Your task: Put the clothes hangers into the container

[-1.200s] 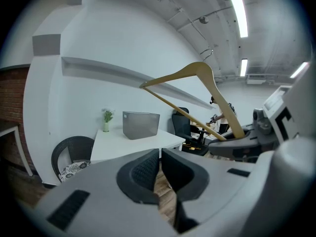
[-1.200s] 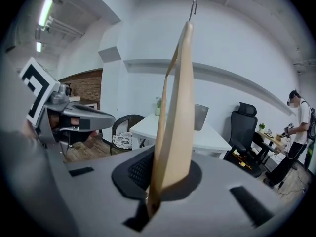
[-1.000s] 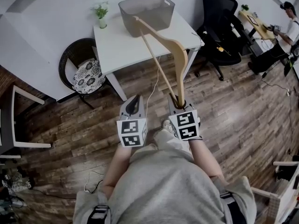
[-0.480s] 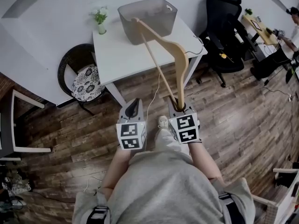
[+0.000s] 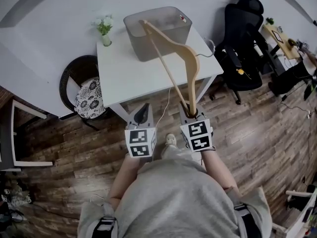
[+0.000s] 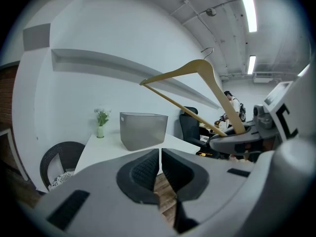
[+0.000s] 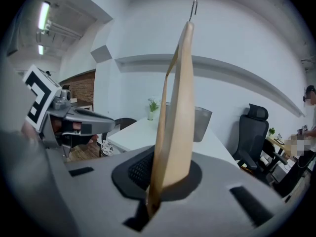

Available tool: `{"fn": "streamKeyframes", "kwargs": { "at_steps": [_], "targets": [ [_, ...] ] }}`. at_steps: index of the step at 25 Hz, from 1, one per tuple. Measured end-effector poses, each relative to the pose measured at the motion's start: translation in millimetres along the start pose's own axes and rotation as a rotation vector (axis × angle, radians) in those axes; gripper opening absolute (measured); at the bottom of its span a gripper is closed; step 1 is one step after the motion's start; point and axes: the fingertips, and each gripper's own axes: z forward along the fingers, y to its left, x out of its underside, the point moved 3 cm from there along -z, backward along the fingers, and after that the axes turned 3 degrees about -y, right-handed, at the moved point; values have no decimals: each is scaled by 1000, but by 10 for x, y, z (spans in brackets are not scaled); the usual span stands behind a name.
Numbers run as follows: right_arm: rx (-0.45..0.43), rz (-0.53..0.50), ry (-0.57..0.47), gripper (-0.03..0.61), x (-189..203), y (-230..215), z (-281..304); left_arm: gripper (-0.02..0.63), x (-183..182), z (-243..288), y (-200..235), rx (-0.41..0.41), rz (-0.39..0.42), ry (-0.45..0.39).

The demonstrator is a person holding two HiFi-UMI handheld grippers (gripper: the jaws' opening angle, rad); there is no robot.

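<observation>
Two grippers are up in front of the person. On the left, the left gripper (image 5: pixel 143 109) has its fingers pressed together with nothing between them. Beside it, the right gripper (image 5: pixel 191 114) has its fingers clenched on one end of the light-brown wooden clothes hanger (image 5: pixel 194 76). The hanger sticks up in the air toward the grey see-through plastic container (image 5: pixel 158 11) on the white desk (image 5: pixel 124 78).

To do this step well, the person likely needs to step closer, hold tight, lift the far tip over the rim and lower it inside before letting go.

The left gripper view shows the hanger high above the container, which the head view cannot tell. The right gripper view shows the small metal hook (image 7: pixel 194 6) on top.
</observation>
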Motion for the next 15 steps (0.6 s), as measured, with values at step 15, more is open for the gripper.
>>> {"fn": "streamKeyframes", "kwargs": {
  "at_steps": [15],
  "targets": [
    [-78, -47, -10, 0, -371, -935, 1066, 17, -419, 1277, 181, -82, -22, -25]
  ]
}}
